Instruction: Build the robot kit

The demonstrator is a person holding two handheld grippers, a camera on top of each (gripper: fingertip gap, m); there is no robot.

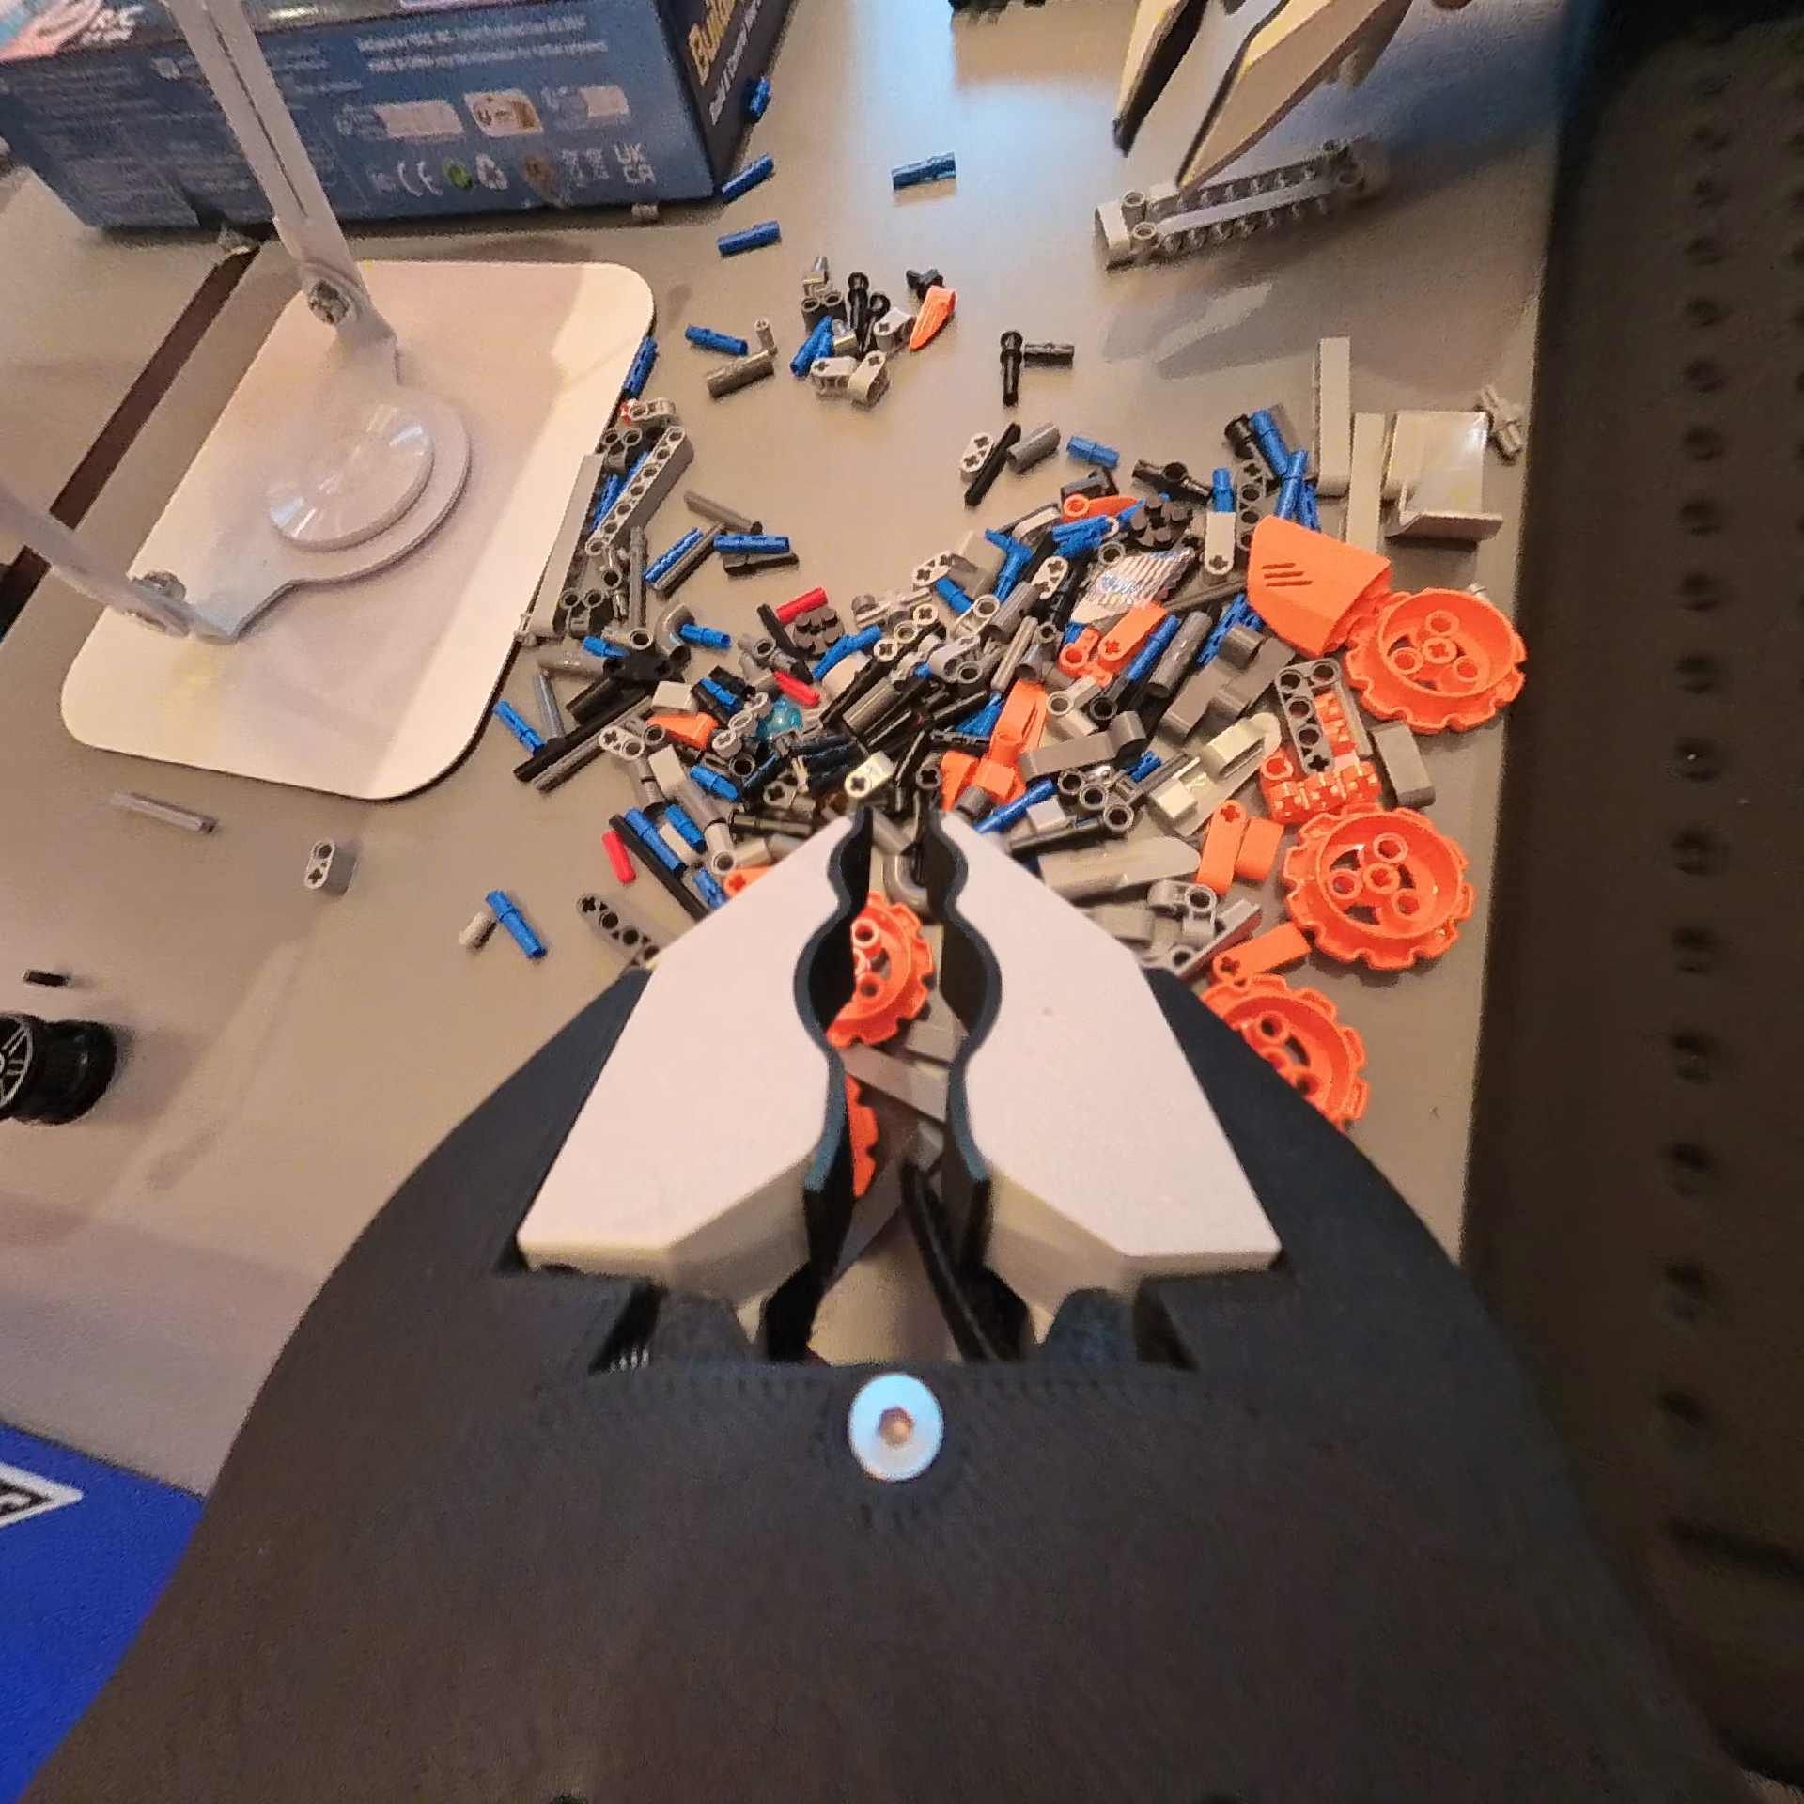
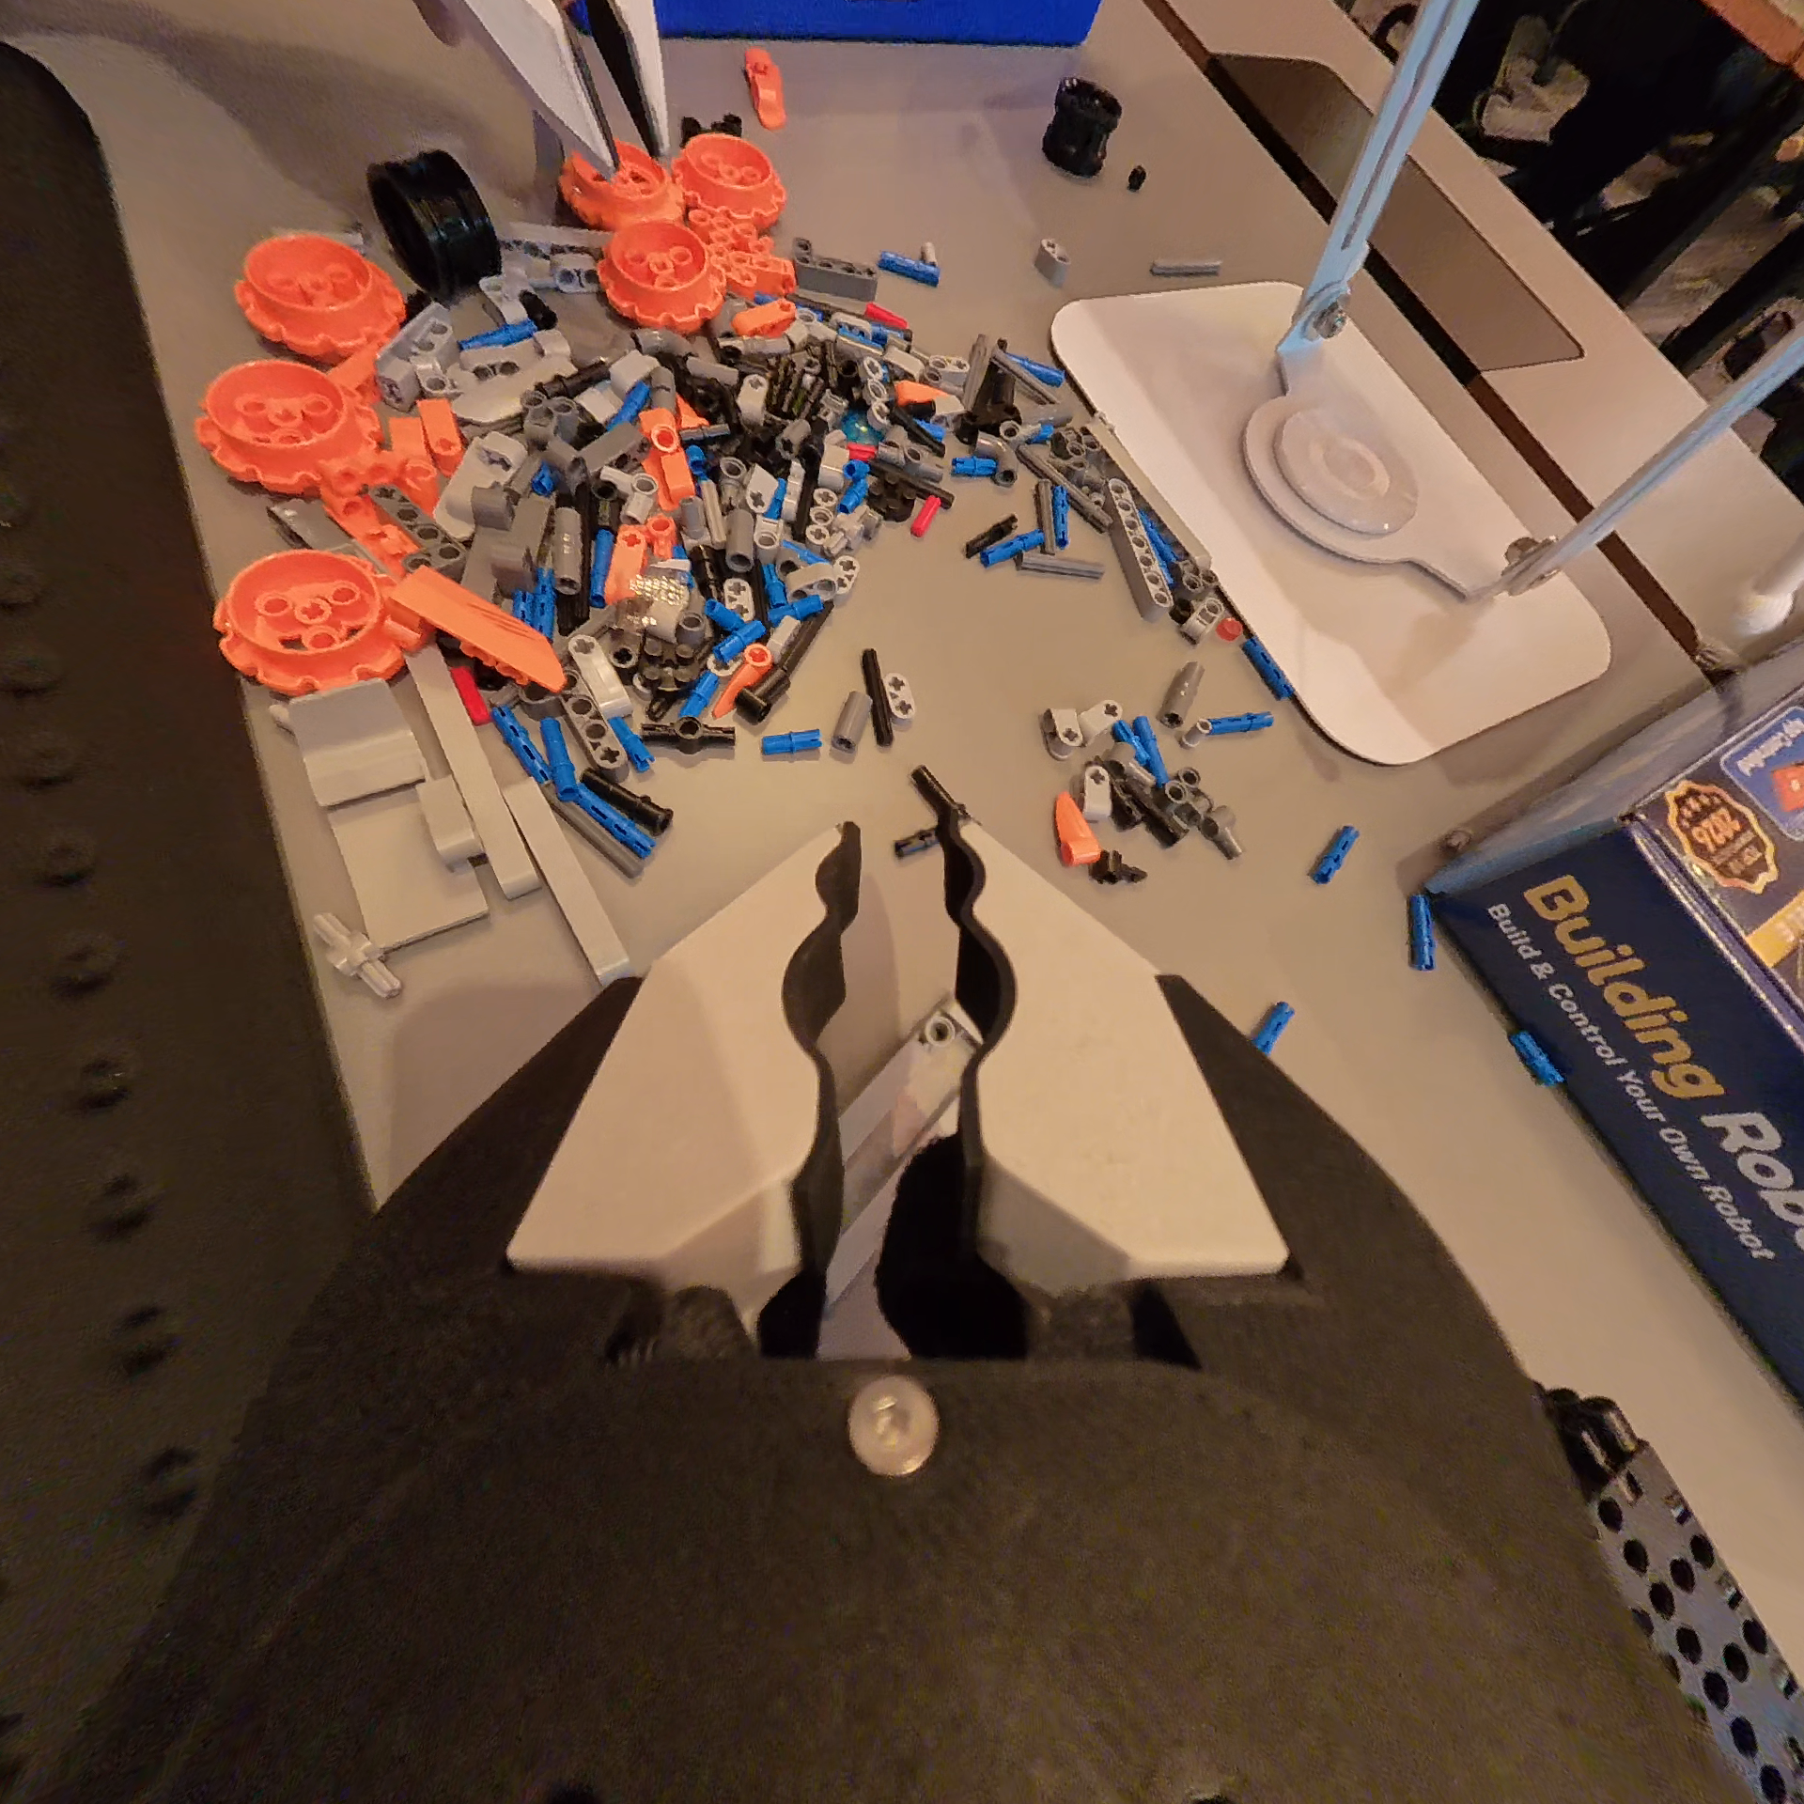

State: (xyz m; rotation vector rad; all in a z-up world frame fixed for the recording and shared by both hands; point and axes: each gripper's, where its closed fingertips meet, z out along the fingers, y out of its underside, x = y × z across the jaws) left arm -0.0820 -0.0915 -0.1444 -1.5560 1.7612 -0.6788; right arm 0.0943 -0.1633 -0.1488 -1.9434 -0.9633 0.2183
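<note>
A pile of small building pieces [image 1: 976,683], blue, black, grey and orange, lies on the grey table [image 1: 342,976]. My left gripper [image 1: 900,828] hovers over the near side of the pile with its jaws a narrow gap apart and nothing between them. An orange toothed wheel [image 1: 883,966] shows through the gap. My right gripper [image 2: 900,822] is also narrowly open and empty, over bare table beside the pile [image 2: 635,469]. A black pin [image 2: 932,786] lies at its right fingertip. A long grey beam [image 2: 903,1103] lies under it; the beam [image 1: 1240,200] and the right gripper [image 1: 1157,166] also show far off in the left wrist view.
A white lamp base [image 1: 322,547] with a metal arm stands beside the pile. A blue cardboard box [image 1: 390,107] stands behind it; it also shows in the right wrist view [image 2: 1660,1025]. A black perforated wall [image 1: 1660,781] borders the table. Several orange wheels [image 2: 293,293] and a black tyre [image 2: 434,220] lie at the pile's edge. My hands' fingertips stand some 20 centimeters from each other. The orange toothed wheel [image 1: 883,966] lies around 4 centimeters away from my left fingertips. The right camera catches it too, in the right wrist view [image 2: 633,256]. My right tips are roughly 6 centimeters from the black pin [image 2: 932,786]. It turns up in the left wrist view [image 1: 1005,389] as well.
</note>
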